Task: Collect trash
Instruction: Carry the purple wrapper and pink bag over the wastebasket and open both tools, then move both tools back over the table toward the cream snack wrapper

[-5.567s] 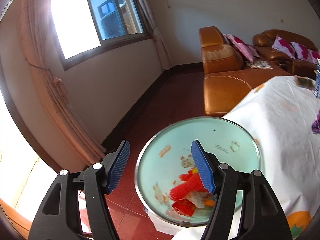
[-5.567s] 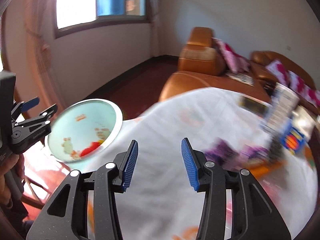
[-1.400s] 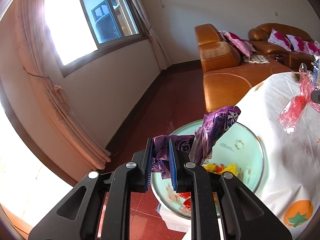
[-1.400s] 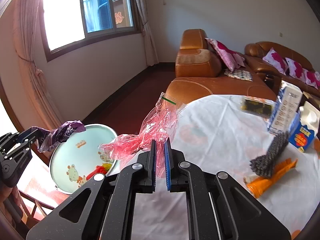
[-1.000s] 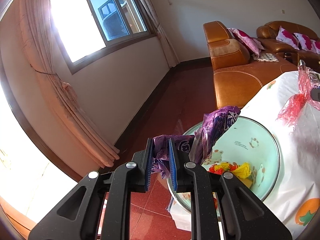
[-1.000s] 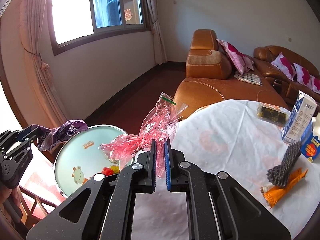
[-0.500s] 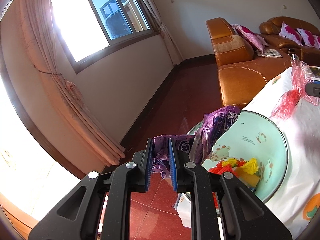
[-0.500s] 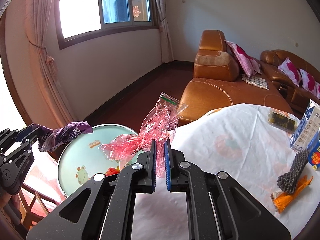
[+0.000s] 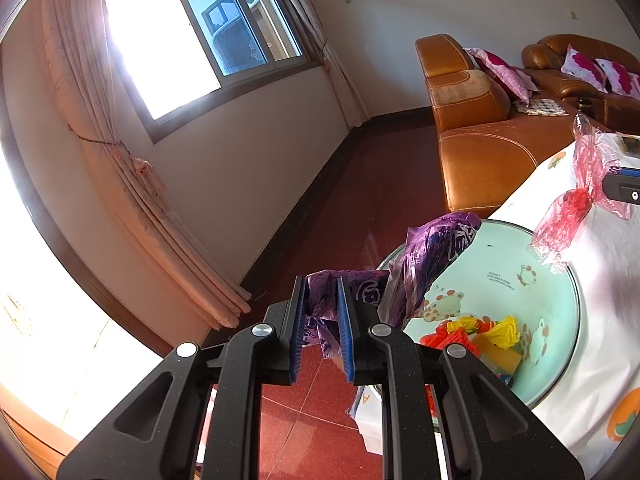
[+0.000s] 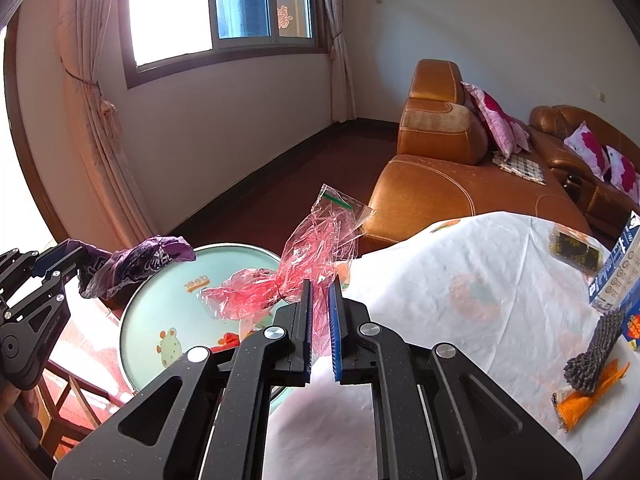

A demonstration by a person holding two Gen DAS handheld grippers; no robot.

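Note:
My left gripper (image 9: 321,304) is shut on a crumpled purple wrapper (image 9: 428,256), held at the near left rim of a pale green round basin (image 9: 552,288); the basin holds red, orange and yellow trash (image 9: 476,332). My right gripper (image 10: 319,300) is shut on a crinkled red clear plastic bag (image 10: 308,264), held over the basin's right edge (image 10: 168,308). The red bag also shows in the left wrist view (image 9: 576,196), and the purple wrapper in the right wrist view (image 10: 136,264).
A table with a white printed cloth (image 10: 472,304) carries an orange wrapper (image 10: 584,396), a dark scrubber-like piece (image 10: 596,352) and cartons (image 10: 616,268) at the right. An orange leather sofa (image 10: 444,160) stands behind. A wooden chair frame (image 10: 76,392) sits under the basin.
Both grippers have shifted slightly left toward the basin, each still holding its trash. The basin fills more of both views.

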